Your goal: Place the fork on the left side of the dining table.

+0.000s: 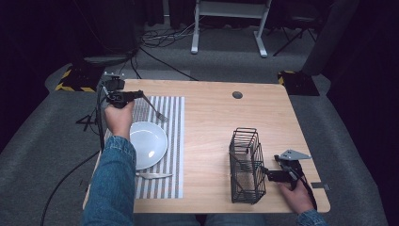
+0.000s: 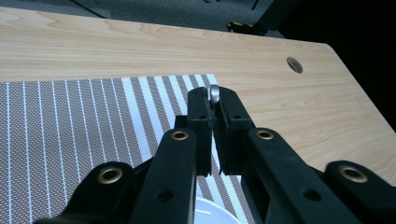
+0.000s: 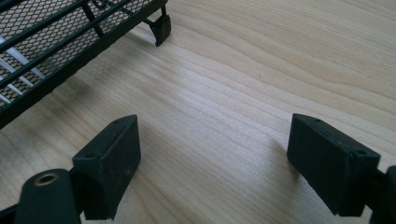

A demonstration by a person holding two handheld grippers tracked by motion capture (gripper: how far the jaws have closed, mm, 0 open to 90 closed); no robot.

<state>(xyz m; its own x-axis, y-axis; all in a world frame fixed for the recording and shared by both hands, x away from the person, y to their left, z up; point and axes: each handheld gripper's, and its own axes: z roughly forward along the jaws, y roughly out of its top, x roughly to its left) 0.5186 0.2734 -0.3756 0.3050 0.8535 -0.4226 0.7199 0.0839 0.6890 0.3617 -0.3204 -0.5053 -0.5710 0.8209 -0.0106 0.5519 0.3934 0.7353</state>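
Steel fork (image 1: 154, 108) clamped by its handle end in the left gripper (image 1: 137, 94), jaws together on it; the tines hang over the striped placemat (image 1: 174, 141), just beyond the white plate (image 1: 148, 143). In the left gripper view the handle tip (image 2: 214, 93) shows betw. the pads. Step in hand, judged: laying the fork at the place setting, w/ a knife (image 1: 154, 175) already lying on the mat at the plate's near side. Next move likely calls for lowering the fork flat onto the mat beside the plate, then letting go w/o nudging the plate. Right gripper (image 3: 212, 154) rests w/ jaws wide apart, holding nothing, just beside the black wire basket (image 1: 246, 165). Surface: light wood table (image 1: 211, 122) w/ a cable hole (image 1: 237, 94). Room: dim, grey carpet, cables and a white desk frame (image 1: 230, 23) beyond.
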